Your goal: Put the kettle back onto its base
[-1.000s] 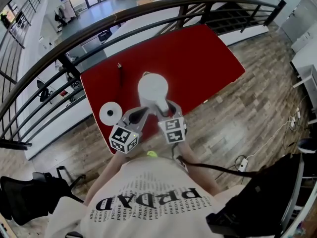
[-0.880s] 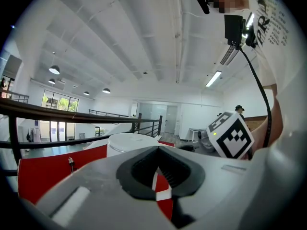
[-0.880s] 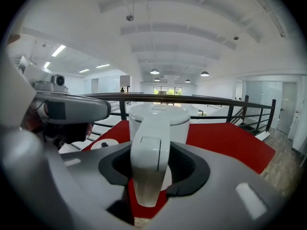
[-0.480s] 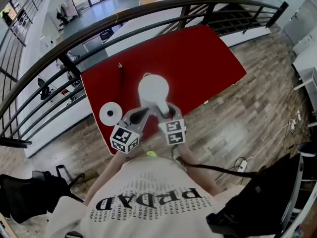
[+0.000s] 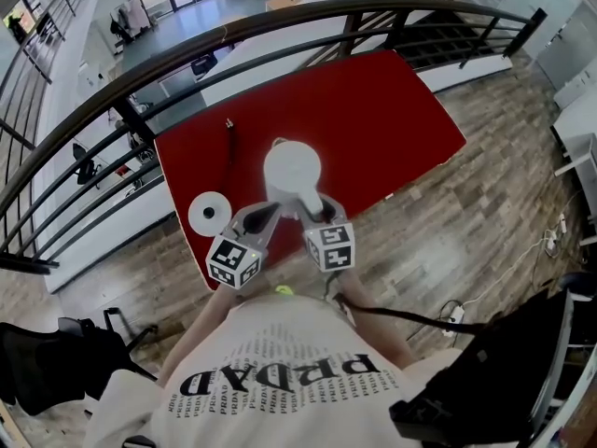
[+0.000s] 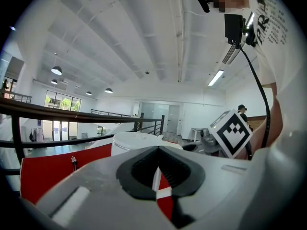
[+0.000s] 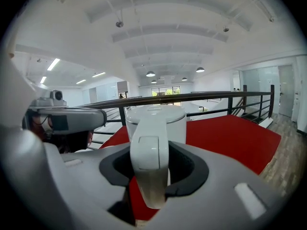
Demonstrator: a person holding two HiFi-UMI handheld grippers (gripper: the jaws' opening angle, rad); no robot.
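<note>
Tabletop (image 5: 373, 110), right hand-held gripper (image 7: 149, 147) closing on kettle (image 5: 291, 168)

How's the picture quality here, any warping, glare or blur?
Head view: fisheye bows the railing, light is even, the kettle is crisp. Left gripper view: black corners, bright ceiling lamps, no harsh glare. Right gripper view: the near kettle handle looms large, its lower end soft.
</note>
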